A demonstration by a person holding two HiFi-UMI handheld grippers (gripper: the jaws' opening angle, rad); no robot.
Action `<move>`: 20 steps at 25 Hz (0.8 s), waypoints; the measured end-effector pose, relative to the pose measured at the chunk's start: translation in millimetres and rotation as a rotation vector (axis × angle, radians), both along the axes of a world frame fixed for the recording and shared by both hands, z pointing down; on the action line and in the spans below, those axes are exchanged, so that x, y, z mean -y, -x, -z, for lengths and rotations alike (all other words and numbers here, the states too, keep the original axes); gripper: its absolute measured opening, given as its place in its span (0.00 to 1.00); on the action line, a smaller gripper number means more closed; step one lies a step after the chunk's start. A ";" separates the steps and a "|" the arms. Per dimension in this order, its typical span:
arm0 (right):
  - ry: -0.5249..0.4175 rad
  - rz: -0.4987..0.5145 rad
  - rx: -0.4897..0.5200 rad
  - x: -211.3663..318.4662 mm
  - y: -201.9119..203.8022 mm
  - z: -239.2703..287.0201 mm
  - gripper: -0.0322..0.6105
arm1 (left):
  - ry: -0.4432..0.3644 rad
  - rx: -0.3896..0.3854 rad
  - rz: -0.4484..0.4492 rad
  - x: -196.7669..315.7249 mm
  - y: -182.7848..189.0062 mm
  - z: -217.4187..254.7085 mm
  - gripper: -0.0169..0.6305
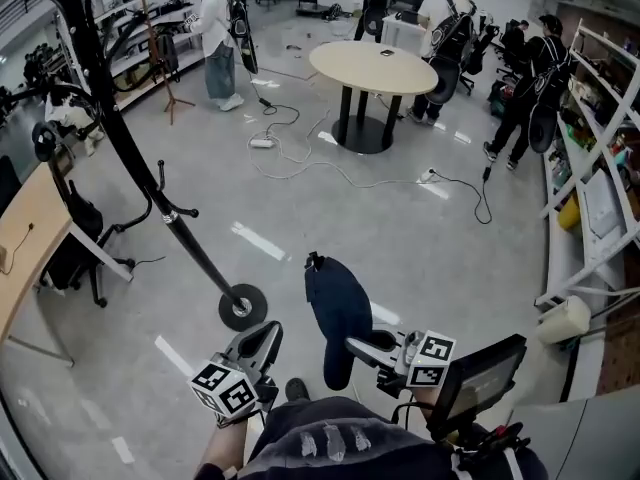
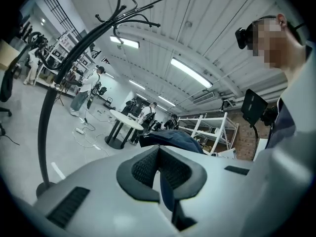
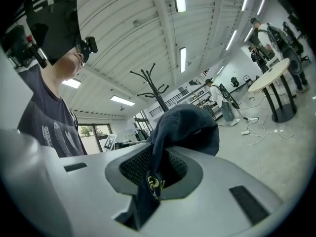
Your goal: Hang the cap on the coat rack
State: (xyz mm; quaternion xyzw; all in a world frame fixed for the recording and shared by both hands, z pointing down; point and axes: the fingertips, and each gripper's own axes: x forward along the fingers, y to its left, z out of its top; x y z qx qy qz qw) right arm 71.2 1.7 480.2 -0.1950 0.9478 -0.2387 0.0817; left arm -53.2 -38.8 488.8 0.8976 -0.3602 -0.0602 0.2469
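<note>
Cap (image 1: 338,313), long axis running near to far above the floor (image 1: 420,238), just right of the coat rack (image 1: 150,183) base, pinched by the right tongs (image 1: 360,346); left tongs (image 1: 262,346) pressed together, empty.

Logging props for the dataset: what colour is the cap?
Dark navy blue; the cap shows best in the head view.

Round table (image 1: 373,66) stands mid-floor; power strip (image 1: 262,143) lies near it; shelving (image 1: 603,206) at right.
</note>
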 end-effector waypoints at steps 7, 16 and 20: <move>-0.014 0.007 -0.025 38.0 44.7 0.1 0.13 | -0.019 -0.018 0.021 34.7 51.0 4.0 0.04; -0.067 0.035 -0.061 78.7 64.2 13.8 0.13 | -0.044 -0.029 0.063 63.4 75.3 14.7 0.04; -0.066 0.059 -0.032 99.5 43.3 11.5 0.13 | -0.042 0.004 0.074 79.1 53.9 12.2 0.04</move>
